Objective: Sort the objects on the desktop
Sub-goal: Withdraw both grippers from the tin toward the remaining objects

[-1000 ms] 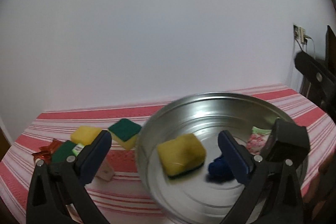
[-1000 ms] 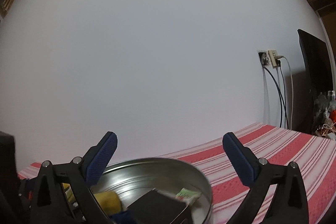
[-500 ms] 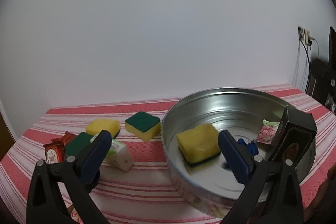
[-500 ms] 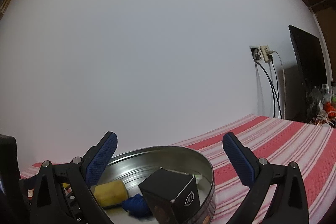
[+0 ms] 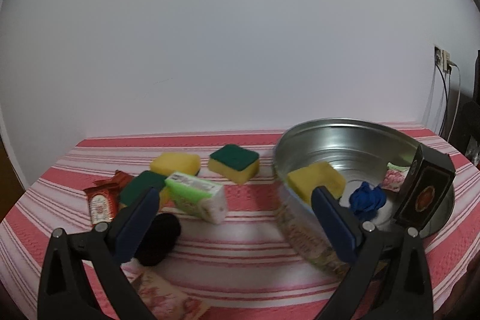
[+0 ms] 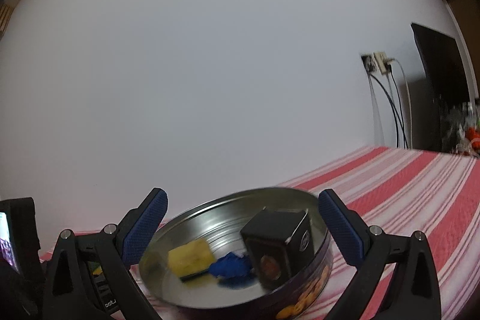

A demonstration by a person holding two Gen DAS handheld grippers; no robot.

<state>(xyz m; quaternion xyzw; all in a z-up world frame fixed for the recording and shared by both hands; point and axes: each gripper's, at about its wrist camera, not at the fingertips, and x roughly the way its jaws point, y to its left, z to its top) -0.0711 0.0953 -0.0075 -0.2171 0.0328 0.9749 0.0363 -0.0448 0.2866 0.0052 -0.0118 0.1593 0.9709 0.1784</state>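
Observation:
A round metal tin point(image 5: 354, 137) point(image 6: 300, 194) stands on the red-striped cloth. In it lie a yellow sponge point(image 5: 315, 179) point(image 6: 189, 258), a blue crumpled thing point(image 5: 367, 198) point(image 6: 231, 266), a black box point(image 5: 426, 188) point(image 6: 276, 245) and a pink packet point(image 5: 393, 179). Left of the tin lie sponges point(image 5: 234, 162) point(image 5: 175, 162) point(image 5: 141, 188), a green-white pack point(image 5: 198, 197), red wrappers point(image 5: 103, 197) and a black round thing point(image 5: 159, 239). My left gripper point(image 5: 234, 224) is open and empty above the cloth. My right gripper point(image 6: 243, 230) is open and empty over the tin.
A white wall stands close behind the table. A wall socket with cables point(image 6: 378, 65) and a dark screen point(image 6: 441, 86) are at the right. A floral packet point(image 5: 168, 296) lies under my left gripper. The left device point(image 6: 12, 233) shows at the right view's left edge.
My left gripper has pulled back and to the left from over the tin, so the loose items left of the tin now show. The yellow sponge lies in the tin. My right gripper tilted down slightly.

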